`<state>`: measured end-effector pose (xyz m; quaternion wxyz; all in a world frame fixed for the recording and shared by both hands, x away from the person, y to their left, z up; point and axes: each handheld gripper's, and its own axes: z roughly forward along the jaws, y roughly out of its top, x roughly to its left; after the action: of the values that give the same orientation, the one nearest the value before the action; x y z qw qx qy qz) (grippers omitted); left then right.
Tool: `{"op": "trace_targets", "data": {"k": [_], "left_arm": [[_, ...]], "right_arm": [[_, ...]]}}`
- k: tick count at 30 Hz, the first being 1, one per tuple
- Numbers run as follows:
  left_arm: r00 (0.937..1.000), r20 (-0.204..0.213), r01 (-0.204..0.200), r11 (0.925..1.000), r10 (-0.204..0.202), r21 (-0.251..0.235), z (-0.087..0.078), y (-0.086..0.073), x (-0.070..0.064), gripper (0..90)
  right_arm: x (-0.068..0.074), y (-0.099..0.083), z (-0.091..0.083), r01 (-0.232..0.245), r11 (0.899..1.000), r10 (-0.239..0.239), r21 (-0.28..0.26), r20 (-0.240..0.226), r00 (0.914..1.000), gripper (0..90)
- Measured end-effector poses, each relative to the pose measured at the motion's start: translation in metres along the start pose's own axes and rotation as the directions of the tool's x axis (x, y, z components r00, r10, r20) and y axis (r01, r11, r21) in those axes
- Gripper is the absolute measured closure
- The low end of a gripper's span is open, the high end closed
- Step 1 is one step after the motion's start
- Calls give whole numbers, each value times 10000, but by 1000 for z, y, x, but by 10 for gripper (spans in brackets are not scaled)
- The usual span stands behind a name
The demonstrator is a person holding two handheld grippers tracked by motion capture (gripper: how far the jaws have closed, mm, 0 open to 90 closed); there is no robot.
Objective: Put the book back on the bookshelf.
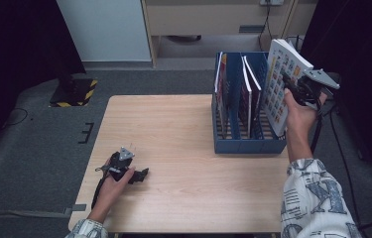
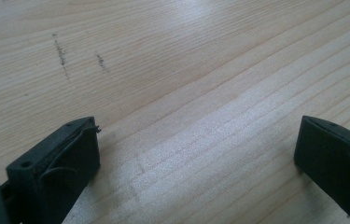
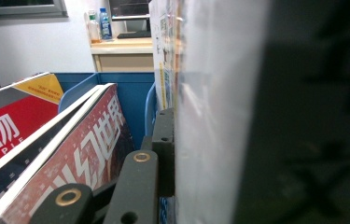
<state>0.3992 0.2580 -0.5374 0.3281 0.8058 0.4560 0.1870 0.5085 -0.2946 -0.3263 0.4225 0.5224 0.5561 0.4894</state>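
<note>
A thick white book [image 1: 281,84] with a cover of small coloured pictures stands tilted at the right end of the blue file rack [image 1: 245,146]. My right gripper [image 1: 292,89] is shut on it near its upper right edge. In the right gripper view the book's pale edge [image 3: 219,116] fills the middle, with one jaw pressed flat against it. Two magazines [image 1: 248,94] stand in the rack's middle slots, and a red one [image 3: 9,135] leans at the left. My left gripper [image 1: 141,174] rests on the table at the front left, its jaws wide apart over bare wood [image 2: 196,140].
The light wooden table [image 1: 173,139] has the rack at its right rear. A yellow-and-black striped stand base [image 1: 74,91] sits on the grey floor beyond the table's left corner. A wooden desk with bottles [image 3: 102,28] stands against the far wall.
</note>
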Motion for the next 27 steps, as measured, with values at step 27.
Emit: {"op": "trace_targets", "data": {"k": [27], "left_arm": [[10000, -6, 9, 10000, -9, 5, 0, 0, 0, 0]], "right_arm": [[8, -30, 20, -217, 9995, 218, -228, 25, 9998, 737]]}}
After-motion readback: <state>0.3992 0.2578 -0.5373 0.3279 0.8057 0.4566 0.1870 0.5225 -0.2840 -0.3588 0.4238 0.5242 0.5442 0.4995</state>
